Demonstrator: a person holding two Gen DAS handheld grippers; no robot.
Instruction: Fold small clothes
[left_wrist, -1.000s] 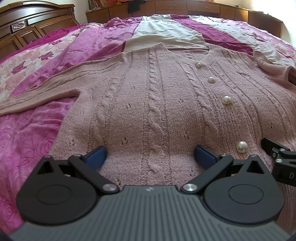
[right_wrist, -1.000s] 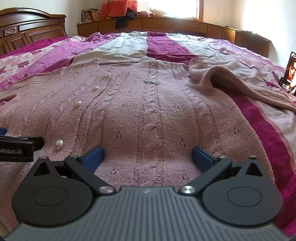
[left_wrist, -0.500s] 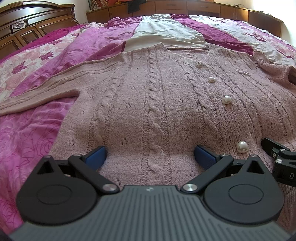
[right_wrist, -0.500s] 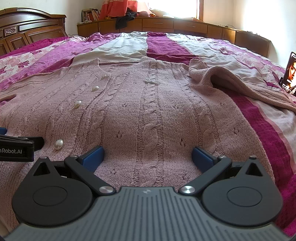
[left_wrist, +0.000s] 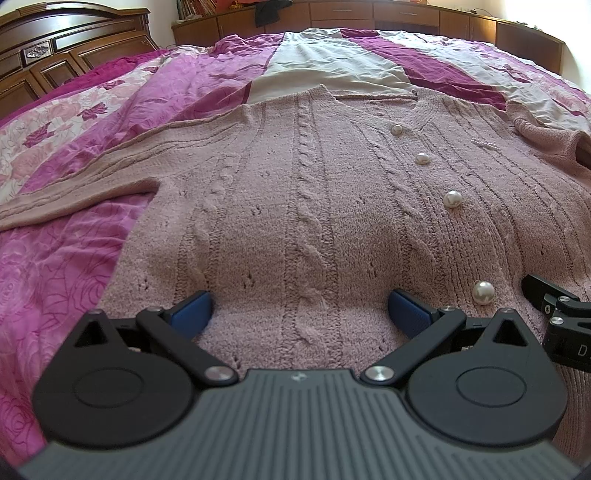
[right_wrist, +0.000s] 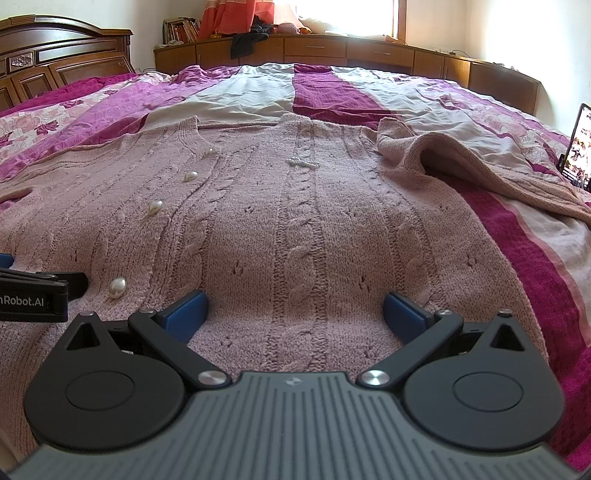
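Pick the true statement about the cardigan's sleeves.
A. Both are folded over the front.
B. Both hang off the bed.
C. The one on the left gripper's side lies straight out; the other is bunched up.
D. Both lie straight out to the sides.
C: one sleeve lies flat across the bed cover, while the other sleeve is humped and crumpled beside the cardigan.

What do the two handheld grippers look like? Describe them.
Both match: the left gripper and right gripper each have a grey ribbed body, two black round discs, black link arms with silver pivots and blue-padded fingers. White lettering marks the left gripper's side.
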